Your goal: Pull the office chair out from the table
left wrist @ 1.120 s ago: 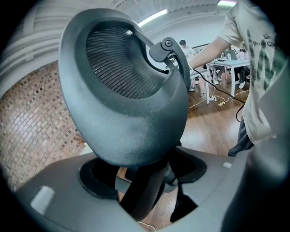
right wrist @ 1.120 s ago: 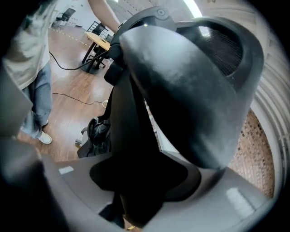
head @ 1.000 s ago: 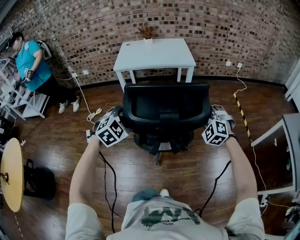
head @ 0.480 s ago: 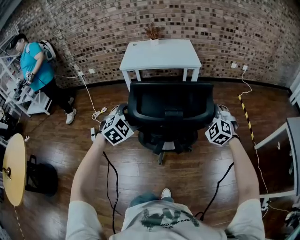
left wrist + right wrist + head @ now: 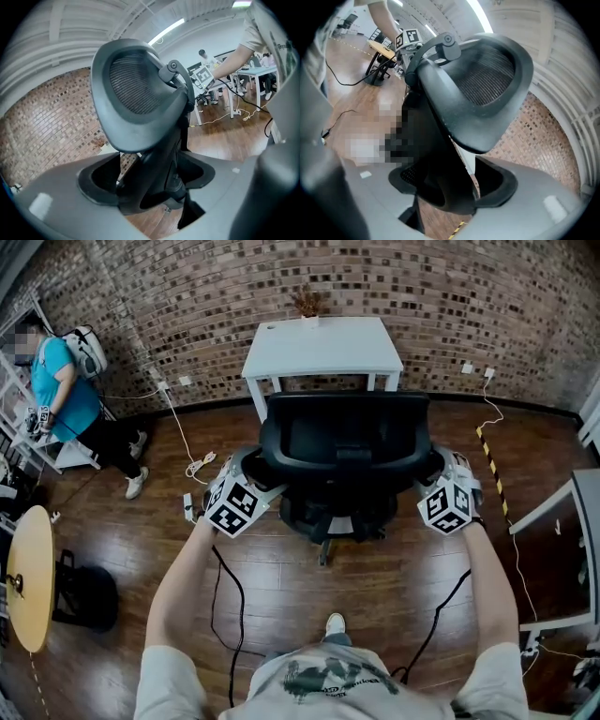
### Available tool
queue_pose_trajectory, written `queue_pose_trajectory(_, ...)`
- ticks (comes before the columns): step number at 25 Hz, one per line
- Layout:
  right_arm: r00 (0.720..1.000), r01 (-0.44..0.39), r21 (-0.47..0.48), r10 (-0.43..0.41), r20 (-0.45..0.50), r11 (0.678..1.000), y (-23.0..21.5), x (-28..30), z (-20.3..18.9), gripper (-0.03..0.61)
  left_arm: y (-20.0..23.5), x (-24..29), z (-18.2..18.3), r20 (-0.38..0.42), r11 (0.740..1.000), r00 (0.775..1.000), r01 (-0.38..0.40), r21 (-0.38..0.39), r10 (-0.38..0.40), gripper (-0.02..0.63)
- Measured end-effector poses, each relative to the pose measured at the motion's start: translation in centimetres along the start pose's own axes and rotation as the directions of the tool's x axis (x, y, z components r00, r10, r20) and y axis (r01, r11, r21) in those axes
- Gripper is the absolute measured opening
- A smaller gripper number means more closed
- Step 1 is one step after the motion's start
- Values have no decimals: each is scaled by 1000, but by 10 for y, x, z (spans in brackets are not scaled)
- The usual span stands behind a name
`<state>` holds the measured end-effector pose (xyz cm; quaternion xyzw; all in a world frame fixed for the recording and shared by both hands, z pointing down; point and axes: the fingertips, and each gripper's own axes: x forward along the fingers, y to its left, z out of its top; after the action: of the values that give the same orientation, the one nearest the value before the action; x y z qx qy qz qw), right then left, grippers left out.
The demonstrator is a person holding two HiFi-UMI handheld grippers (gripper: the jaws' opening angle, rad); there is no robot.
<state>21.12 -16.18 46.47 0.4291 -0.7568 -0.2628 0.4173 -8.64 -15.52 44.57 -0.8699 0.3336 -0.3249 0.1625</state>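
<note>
Both grippers' jaws have just been opening, the right gripper [image 5: 450, 479] more than the left gripper [image 5: 242, 474], while the chair [image 5: 345, 442] keeps its place, clear of the table [image 5: 323, 343] and just in front of it. Each pair now stands wide around a side of the chair without pressing on it. The pull looks done, the grip let go. Both forearms reach forward, flanking the backrest, grippers tipped slightly down.

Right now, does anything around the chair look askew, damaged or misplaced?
Nothing damaged or tipped: the office chair stands upright in front of the white table. Only a loose white cable lies on the floor left of it, a possible snag.
</note>
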Motion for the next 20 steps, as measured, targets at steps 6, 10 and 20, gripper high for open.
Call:
queue_pose_trajectory(6,996,86,85,-83,-41,993,3,-35,7,298,-14,-23,3,52,998,998,-35,-53,38,386)
queue_pose_trajectory(10,990,136,172,-130,-47,976,16,-59,29,298,-32,-44,8,92,997,994,-46,-58,51,376)
queue_pose_trajectory(20,977,165,383,-203,60,909,69,-139,111,276,-92,-116,47,286,968,954,-15,-249,88,256)
